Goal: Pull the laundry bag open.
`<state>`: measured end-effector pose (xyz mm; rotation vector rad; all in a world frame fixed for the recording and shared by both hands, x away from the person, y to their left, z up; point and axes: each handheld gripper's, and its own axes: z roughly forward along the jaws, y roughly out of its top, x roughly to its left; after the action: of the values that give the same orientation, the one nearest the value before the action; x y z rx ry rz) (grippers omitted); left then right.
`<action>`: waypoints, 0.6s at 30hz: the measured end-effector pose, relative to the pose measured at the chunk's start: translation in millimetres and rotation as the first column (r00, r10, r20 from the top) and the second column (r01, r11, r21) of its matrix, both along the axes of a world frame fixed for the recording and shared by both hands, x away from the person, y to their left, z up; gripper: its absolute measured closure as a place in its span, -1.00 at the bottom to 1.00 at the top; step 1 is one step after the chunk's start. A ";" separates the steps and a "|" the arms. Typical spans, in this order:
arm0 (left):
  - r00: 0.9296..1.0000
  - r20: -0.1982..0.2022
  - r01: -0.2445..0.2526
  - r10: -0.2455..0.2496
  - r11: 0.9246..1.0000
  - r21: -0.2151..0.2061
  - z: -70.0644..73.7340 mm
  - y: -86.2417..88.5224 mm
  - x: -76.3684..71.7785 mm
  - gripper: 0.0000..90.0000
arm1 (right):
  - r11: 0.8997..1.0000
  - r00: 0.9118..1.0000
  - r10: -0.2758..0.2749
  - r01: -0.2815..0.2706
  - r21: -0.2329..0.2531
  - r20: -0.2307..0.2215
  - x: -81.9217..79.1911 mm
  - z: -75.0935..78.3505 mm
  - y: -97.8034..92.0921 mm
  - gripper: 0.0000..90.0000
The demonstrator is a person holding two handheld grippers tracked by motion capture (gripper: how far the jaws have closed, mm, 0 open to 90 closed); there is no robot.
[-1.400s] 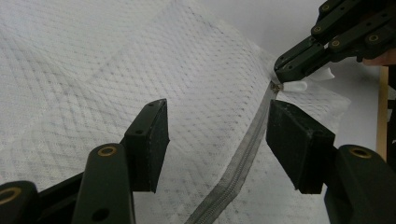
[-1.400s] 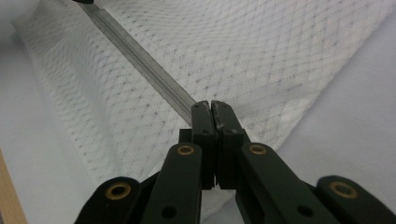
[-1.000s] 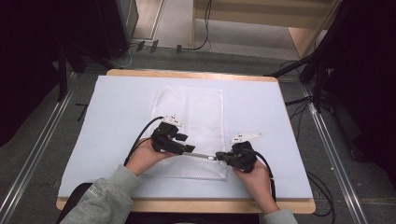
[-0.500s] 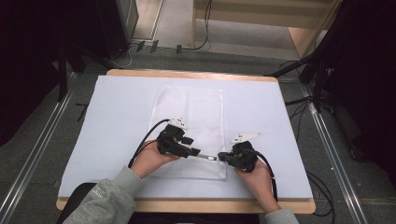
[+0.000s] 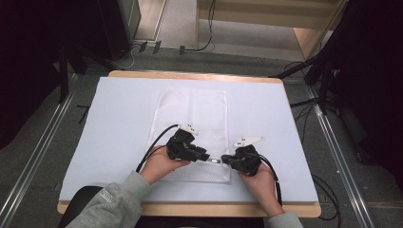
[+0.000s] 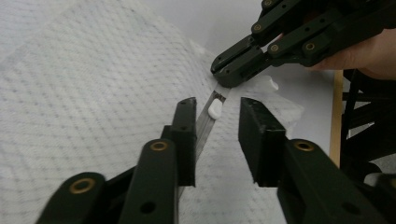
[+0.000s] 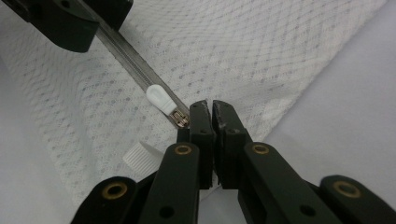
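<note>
Both hands have drifted slightly toward the person's side of the table since a second ago, and the two grippers sit a touch closer to the near edge of the white mesh bag (image 5: 192, 128) than before; otherwise little has changed.

Nearest the person, the right gripper (image 7: 208, 108) has its jaws pressed together at the end of the bag's zipper (image 7: 135, 70), apparently pinching the bag fabric just beside the white zipper pull (image 7: 160, 99). A small ribbed white cap (image 7: 142, 157) lies on the mesh just beside those jaws, on the person's side of them.

A little farther along the zipper, the left gripper (image 6: 215, 122) stands with its jaws parted to a middling gap. One jaw lies along the metal zipper track while the other hangs clear of it, so it grips nothing. The pull lies between this gripper and the right one, just ahead of the open jaws.

Beyond the zipper, the bag stretches flat away from the person across the pale blue table cover (image 5: 119, 109), its far edge well apart from both grippers.
</note>
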<state>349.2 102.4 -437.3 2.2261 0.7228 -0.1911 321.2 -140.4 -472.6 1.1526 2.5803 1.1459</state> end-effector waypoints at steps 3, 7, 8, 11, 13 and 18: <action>1.000 -0.011 0.006 -0.006 1.000 0.007 -3.2 -5.4 -0.2 0.75 | 1.000 1.000 0.002 -0.002 -0.005 0.004 -0.4 0.2 0.4 0.97; 1.000 -0.023 0.008 -0.007 1.000 0.027 -9.1 -11.5 1.4 0.82 | 1.000 1.000 0.001 -0.001 -0.001 0.003 -0.2 0.0 0.1 0.97; 1.000 -0.024 0.004 -0.003 0.999 0.033 -10.5 -13.2 1.5 0.82 | 1.000 1.000 0.001 -0.001 0.000 0.002 -0.2 -0.1 0.0 0.97; 0.999 -0.033 0.005 -0.004 0.999 0.043 -15.8 -17.1 3.4 0.80 | 1.000 1.000 0.001 -0.001 0.000 0.003 -0.1 -0.1 -0.2 0.97; 0.999 -0.042 0.002 0.000 0.999 0.046 -19.6 -19.3 4.5 0.80 | 1.000 1.000 0.000 0.000 -0.002 0.003 -0.2 0.0 0.2 0.97; 0.999 -0.050 0.002 0.000 0.999 0.052 -27.3 -25.2 5.2 0.80 | 1.000 1.000 0.000 0.000 -0.004 0.004 -0.4 0.2 0.4 0.97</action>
<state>354.4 77.2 -464.7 2.2778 0.7615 -0.2318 320.8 -140.0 -472.4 1.1480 2.5786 1.1413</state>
